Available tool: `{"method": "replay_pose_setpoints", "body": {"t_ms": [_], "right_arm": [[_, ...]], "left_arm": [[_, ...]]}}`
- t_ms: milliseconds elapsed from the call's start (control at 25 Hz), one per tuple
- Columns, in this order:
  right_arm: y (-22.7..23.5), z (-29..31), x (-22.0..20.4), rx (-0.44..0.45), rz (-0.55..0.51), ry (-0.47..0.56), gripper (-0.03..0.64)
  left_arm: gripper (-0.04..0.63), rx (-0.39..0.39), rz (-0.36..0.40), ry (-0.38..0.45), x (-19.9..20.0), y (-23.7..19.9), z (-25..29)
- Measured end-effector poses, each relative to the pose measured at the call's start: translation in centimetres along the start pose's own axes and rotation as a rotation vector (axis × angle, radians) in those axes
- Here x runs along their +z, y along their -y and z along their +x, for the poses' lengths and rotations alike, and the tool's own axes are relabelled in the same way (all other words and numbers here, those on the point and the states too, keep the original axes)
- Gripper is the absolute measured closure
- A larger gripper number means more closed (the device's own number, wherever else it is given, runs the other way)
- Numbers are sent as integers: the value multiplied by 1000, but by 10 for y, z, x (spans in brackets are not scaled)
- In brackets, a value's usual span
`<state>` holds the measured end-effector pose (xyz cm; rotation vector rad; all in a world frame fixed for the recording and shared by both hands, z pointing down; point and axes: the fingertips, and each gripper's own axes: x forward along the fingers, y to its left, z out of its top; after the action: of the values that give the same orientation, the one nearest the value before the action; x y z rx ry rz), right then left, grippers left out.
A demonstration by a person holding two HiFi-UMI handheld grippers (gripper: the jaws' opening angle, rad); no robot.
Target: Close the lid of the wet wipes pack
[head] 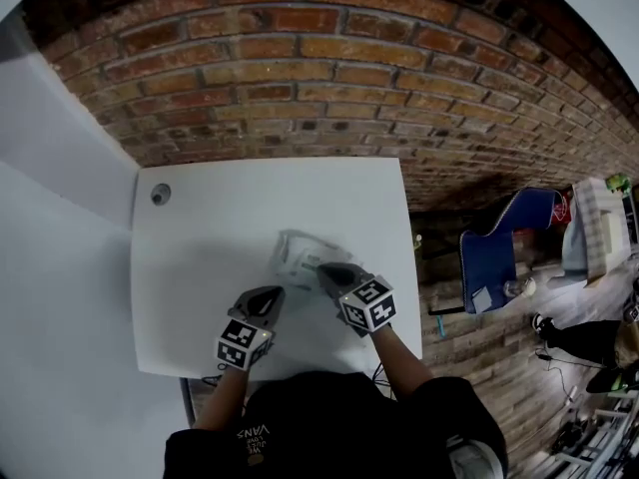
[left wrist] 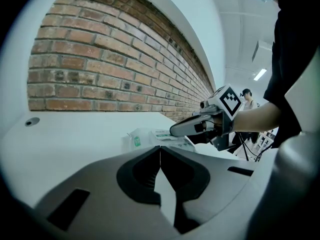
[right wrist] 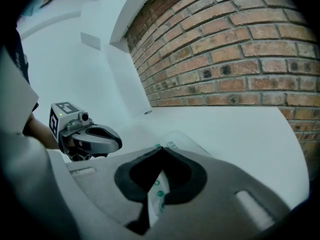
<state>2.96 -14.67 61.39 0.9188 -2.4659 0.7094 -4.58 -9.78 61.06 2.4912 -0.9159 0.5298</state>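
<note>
The wet wipes pack (head: 303, 253), a white soft pack with green print, lies on the white table (head: 210, 257) just ahead of both grippers. My right gripper (head: 329, 273) is shut and its tips rest over the pack's near top; in the right gripper view the pack (right wrist: 157, 194) shows through the gap behind the closed tips (right wrist: 160, 150). My left gripper (head: 268, 299) is shut and stays apart from the pack, to its near left. From the left gripper view the pack (left wrist: 145, 136) lies beyond my shut jaws (left wrist: 160, 148), with the right gripper (left wrist: 174, 131) on top of it. The lid's state is hidden.
A brick wall (head: 300, 58) runs behind the table. A round cable hole (head: 160, 195) sits at the table's far left corner. Right of the table edge stand a blue chair (head: 509, 242) and clutter on the wooden floor.
</note>
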Motion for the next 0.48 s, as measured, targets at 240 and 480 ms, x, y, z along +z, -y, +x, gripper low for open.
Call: {"method": "replay_pose_setpoints", "body": {"t_ms": [240, 480], "right_arm": [[0, 2, -6, -33, -9, -11, 618], [1, 3, -10, -52, -8, -20, 618]], "left_arm": [[595, 0, -2, -1, -3, -1, -6], [595, -9, -6, -1, -2, -1, -8]]}}
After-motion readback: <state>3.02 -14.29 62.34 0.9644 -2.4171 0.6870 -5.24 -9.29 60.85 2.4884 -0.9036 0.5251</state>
